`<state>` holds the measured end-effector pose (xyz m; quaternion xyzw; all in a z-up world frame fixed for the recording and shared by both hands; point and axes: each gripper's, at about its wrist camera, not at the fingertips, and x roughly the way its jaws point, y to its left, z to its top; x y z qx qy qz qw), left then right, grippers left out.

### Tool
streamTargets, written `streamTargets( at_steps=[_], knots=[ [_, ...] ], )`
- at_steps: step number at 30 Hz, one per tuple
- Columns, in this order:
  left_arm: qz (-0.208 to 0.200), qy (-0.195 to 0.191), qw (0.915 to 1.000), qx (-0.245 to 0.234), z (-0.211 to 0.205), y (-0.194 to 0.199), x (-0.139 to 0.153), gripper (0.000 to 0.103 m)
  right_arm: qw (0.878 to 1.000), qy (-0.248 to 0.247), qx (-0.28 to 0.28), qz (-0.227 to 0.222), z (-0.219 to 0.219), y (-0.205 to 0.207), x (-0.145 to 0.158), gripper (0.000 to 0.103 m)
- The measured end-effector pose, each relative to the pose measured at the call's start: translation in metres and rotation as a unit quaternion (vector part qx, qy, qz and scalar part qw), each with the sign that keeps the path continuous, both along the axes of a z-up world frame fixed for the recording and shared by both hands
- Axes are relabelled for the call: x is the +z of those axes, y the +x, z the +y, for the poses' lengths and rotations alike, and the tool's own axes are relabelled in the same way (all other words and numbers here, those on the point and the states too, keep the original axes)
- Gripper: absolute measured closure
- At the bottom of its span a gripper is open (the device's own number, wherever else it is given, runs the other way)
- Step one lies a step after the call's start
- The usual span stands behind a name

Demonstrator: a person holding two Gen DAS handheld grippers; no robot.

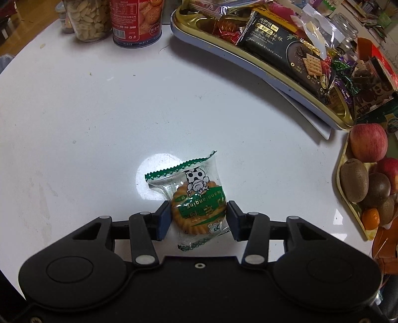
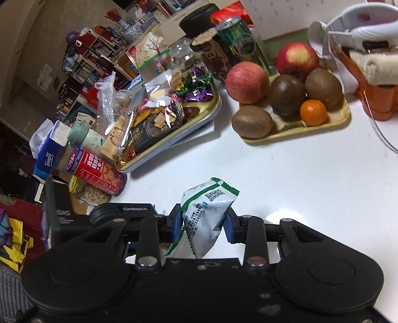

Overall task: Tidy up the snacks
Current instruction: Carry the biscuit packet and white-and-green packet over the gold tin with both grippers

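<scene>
On the white table (image 1: 87, 111), down near the bottom of the left view, lies a cookie packet (image 1: 196, 201). It is see-through with a green zigzag edge, a little cow picture and a round brown cookie inside. The left claw (image 1: 198, 218) sits around it, one blue pad on each side. The left pad looks like it touches the cookie's edge, and the right pad sits at the wrapper's side. I cannot tell if the pads squeeze it tight.

Over in the right view, the right claw (image 2: 202, 223) pinches a white and green snack bag (image 2: 207, 218). The bag stands up between the two blue pads, and its green top sticks out past them. It has small print and a square code on it.

Farther back on the table is a gold tray (image 1: 268, 72) full of snacks. A long black cracker pack (image 1: 281, 47) lies on top, with shiny purple and green candies (image 2: 196, 87) beside it. A yellow fruit tray (image 2: 340, 116) is next to it. It holds red apples (image 2: 246, 82), brown kiwis (image 2: 252, 121) and one small orange (image 2: 313, 112).

A red cracker can (image 1: 135, 22) and a jar of nuts (image 1: 87, 20) stand at the far edge of the table, close together. A blue tissue pack (image 2: 46, 154) is near the red can.
</scene>
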<state>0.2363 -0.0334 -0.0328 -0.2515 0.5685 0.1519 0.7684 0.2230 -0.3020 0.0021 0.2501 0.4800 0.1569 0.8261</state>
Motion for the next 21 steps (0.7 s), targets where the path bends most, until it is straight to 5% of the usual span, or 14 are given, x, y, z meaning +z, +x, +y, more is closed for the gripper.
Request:
streamTargets(
  at_steps=[9, 21],
  knots=[
    [-0.033, 0.036, 0.9977, -0.047, 0.015, -0.015, 0.022, 0.050, 0.999, -0.029, 0.016, 0.011, 0.011, -0.002, -0.015, 0.067],
    [-0.072, 0.106, 0.9828, -0.133, 0.023, -0.048, 0.041, 0.050, 0.998, -0.031, 0.048, 0.015, 0.027, -0.017, -0.016, 0.067]
  ],
)
